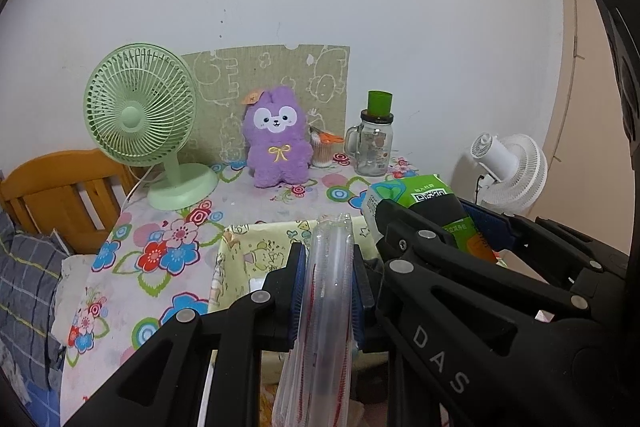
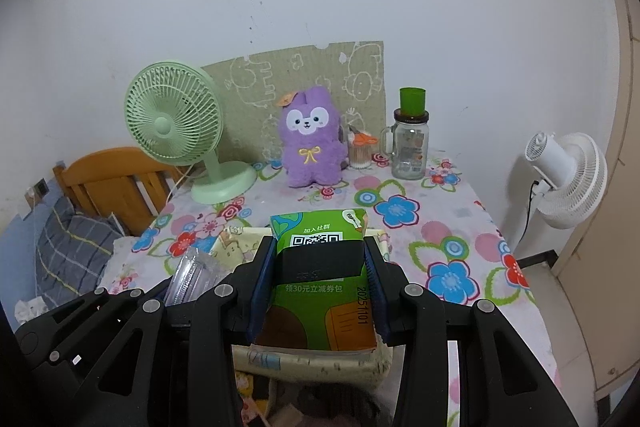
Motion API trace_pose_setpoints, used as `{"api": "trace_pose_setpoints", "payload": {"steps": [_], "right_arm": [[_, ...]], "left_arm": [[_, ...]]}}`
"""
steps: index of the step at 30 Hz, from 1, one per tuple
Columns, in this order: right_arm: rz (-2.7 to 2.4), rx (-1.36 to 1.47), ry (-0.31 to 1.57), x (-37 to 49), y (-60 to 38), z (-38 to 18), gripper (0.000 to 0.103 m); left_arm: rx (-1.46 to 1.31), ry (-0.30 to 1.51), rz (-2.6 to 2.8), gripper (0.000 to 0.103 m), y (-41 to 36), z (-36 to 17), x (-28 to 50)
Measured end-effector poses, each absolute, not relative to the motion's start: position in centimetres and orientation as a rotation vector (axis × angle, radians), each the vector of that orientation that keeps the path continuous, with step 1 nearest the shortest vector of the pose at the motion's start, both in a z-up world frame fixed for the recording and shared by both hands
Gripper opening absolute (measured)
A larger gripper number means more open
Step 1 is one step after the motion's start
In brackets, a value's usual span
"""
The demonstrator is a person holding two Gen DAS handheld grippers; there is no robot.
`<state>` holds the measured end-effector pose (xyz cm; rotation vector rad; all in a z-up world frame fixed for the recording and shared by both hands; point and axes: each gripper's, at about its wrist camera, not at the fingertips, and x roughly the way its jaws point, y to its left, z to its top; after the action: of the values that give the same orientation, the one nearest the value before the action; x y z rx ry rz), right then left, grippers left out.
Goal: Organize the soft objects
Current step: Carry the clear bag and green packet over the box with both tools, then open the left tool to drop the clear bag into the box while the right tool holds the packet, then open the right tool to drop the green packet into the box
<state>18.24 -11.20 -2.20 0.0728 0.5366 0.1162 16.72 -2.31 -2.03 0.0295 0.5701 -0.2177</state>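
Clamping a clear plastic packet (image 1: 328,291) in my left gripper (image 1: 329,281), my right gripper (image 2: 318,267) grasps a green tissue pack (image 2: 320,239) over the fabric basket (image 2: 240,247); purple plush (image 2: 310,139) at twelve o'clock on the table (image 2: 460,227).

Left wrist view looked forward and somewhat down along own fingers (image 1: 362,291), from near edge of counter (image 1: 132,267) toward back wall. Right wrist view faced same way, set just to right of it, close to same edge. Both sat near, with fingers filling lower part of picture. Shared part: purple plush (image 1: 277,139), green fan (image 1: 140,103), glass jar (image 1: 374,143), white fan (image 1: 516,173). Each view also caught other gripper at its side: right gripper (image 1: 424,223) in left view, left gripper (image 2: 176,283) in right view.
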Motion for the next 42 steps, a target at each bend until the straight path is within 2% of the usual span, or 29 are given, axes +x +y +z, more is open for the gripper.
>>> {"api": "trace_pose_setpoints", "payload": {"steps": [14, 18, 20, 23, 30, 33, 37, 42], "right_arm": [[0.138, 0.106, 0.57, 23.3, -11.6, -4.1, 0.045], [0.146, 0.104, 0.602, 24.5, -11.5, -5.1, 0.045], [0.152, 0.107, 0.619, 24.9, -11.5, -5.6, 0.045], [0.163, 0.103, 0.637, 25.5, -11.1, -6.3, 0.045], [0.173, 0.074, 0.625, 25.8, -9.9, -6.9, 0.047], [0.182, 0.075, 0.629, 25.9, -9.6, -7.0, 0.052], [0.211, 0.096, 0.635, 25.8, -9.3, -7.0, 0.075], [0.189, 0.082, 0.611, 24.9, -9.1, -6.3, 0.083]], "left_arm": [[0.007, 0.626, -0.217, 0.021, -1.8, -4.2, 22.1], [0.026, 0.636, -0.18, 0.038, -1.7, -5.1, 22.9], [0.03, 0.647, -0.174, 0.043, -1.6, -5.4, 23.3], [0.027, 0.668, -0.163, 0.059, -1.3, -6.1, 23.8], [0.028, 0.695, -0.125, 0.072, -0.3, -6.9, 24.4], [0.025, 0.701, -0.119, 0.079, 0.2, -7.0, 24.4], [0.013, 0.697, -0.124, 0.086, 0.6, -6.8, 24.0], [0.012, 0.679, -0.127, 0.089, 0.7, -6.1, 23.2]]}}
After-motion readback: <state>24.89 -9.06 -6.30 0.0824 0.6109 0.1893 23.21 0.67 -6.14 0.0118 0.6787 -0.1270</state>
